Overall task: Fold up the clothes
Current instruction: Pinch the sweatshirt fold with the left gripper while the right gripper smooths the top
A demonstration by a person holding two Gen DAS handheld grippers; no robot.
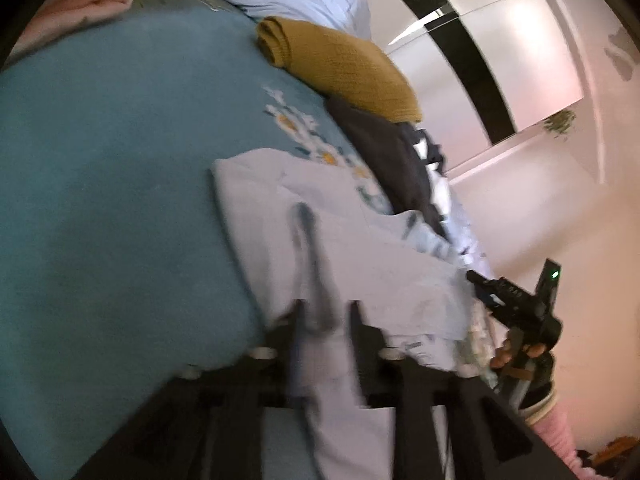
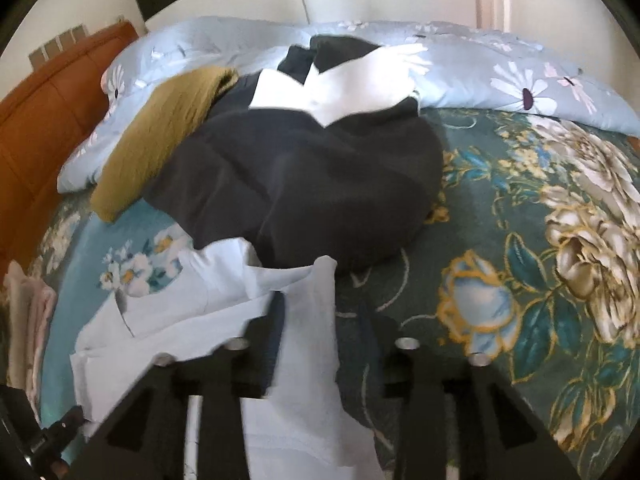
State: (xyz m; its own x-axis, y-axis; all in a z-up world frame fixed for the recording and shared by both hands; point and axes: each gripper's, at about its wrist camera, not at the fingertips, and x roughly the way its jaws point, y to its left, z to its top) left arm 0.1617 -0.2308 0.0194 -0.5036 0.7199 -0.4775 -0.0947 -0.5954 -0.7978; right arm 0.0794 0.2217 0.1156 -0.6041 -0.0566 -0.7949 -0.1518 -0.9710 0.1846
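Observation:
A pale blue-white garment [image 1: 360,248] lies rumpled on the bed near its edge. My left gripper [image 1: 326,312] hangs over it, fingers apart and blurred, with a fold of the cloth and a dark strip between them. In the right wrist view the same garment [image 2: 180,308] runs up between the spread fingers of my right gripper [image 2: 324,320], which do not pinch it. From the left wrist view the right gripper [image 1: 480,284] shows at the bed's edge, held by a hand [image 1: 512,352]. A dark garment with white panels [image 2: 304,176] lies crumpled just beyond.
A mustard knit [image 2: 160,132] lies beside the dark garment, against a pale blue floral duvet [image 2: 520,68]. The teal floral bedspread [image 2: 520,240] covers the bed. Folded pink cloth [image 2: 28,320] sits at the left, and an orange headboard [image 2: 40,112] stands behind. White walls lie past the bed.

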